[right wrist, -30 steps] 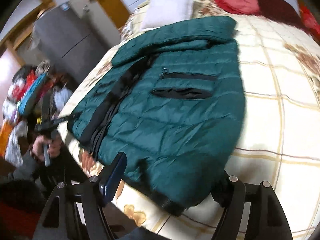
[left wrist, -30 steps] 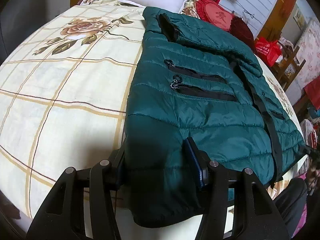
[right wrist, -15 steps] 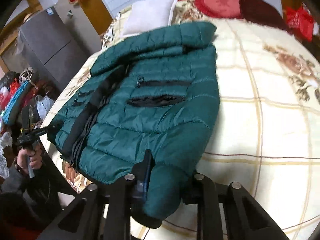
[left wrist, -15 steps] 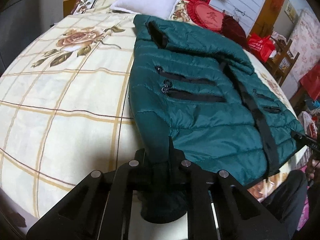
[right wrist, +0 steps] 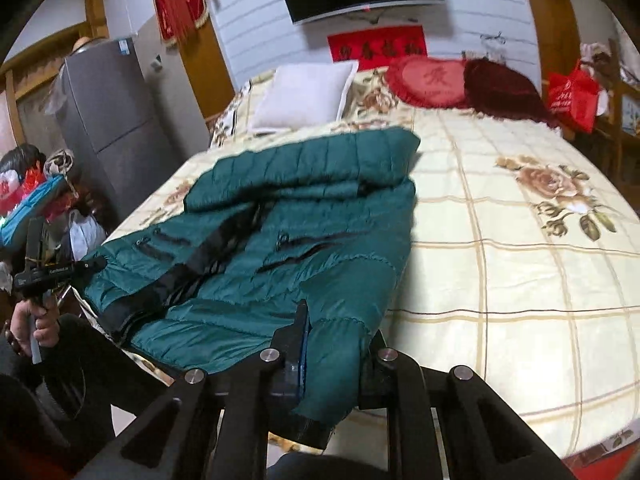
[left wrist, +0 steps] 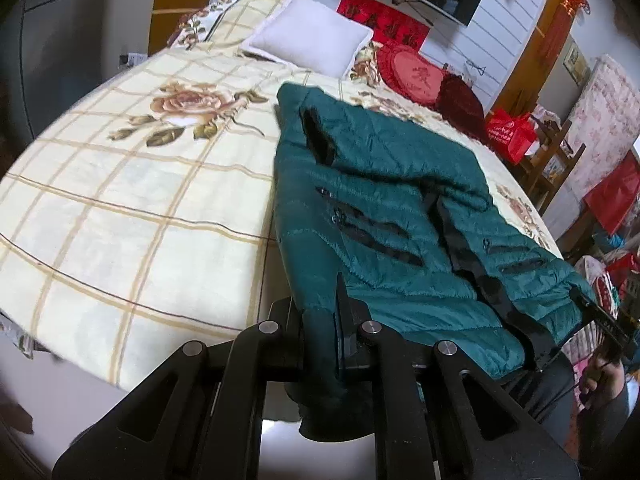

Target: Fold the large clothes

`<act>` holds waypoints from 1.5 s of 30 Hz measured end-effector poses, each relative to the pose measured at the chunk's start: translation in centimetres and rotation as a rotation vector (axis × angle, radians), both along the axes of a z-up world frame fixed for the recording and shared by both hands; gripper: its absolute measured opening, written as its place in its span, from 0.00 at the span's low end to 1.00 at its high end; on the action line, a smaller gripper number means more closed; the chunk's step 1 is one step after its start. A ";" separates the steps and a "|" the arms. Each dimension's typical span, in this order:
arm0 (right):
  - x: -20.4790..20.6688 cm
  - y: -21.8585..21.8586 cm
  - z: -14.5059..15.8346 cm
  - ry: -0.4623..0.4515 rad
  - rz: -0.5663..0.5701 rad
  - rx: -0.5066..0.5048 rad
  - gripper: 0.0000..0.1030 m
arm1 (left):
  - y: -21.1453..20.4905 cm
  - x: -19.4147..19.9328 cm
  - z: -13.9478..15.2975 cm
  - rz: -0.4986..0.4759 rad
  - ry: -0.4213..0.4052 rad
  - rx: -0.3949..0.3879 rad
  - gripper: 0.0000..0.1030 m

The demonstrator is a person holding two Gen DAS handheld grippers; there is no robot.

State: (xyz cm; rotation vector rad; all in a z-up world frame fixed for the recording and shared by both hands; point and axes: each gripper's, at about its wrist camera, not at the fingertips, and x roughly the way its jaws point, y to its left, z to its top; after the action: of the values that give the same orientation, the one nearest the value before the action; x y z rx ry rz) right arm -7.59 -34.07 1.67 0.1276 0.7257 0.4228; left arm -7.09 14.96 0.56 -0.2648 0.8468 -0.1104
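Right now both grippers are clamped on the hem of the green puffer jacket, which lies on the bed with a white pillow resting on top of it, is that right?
Not quite. The white pillow sits apart from the green puffer jacket, farther up the bed, as the right wrist view shows. Both the left gripper and right gripper are clamped on its hem.

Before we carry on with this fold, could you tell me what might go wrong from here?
1. Each gripper, left and right, pinches only a small bunch of the green puffer jacket at its hem; the slick fabric could slip free.
2. The jacket's far edge hangs over the bed's side; pulling might drag it off.
3. The open front placket may bunch, leaving an uneven fold.
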 end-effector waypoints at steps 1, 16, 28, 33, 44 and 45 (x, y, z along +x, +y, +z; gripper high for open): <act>-0.4 -0.2 0.4 -0.015 -0.008 0.002 0.14 | 0.1 -0.5 0.6 0.003 -0.013 0.003 0.09; -7.3 -0.8 7.8 -0.214 -0.084 0.055 0.14 | 0.9 -6.6 8.0 0.013 -0.184 -0.041 0.09; -5.6 -0.8 12.1 -0.304 -0.096 0.075 0.14 | 1.0 -4.1 12.2 0.037 -0.286 -0.083 0.09; -2.6 -0.2 11.0 -0.270 -0.111 0.095 0.14 | 0.7 -0.3 10.8 0.072 -0.251 -0.061 0.09; 8.7 1.0 7.5 -0.155 -0.274 0.086 0.14 | 0.3 10.9 6.9 0.164 -0.164 0.018 0.09; 9.6 1.2 7.1 -0.142 -0.280 0.090 0.14 | 0.3 11.8 6.4 0.169 -0.151 0.024 0.09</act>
State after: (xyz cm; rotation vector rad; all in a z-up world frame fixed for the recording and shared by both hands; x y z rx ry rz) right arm 2.03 -32.90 8.80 0.2782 0.5395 0.1941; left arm 4.76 15.28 6.94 -0.3010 0.6721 0.0372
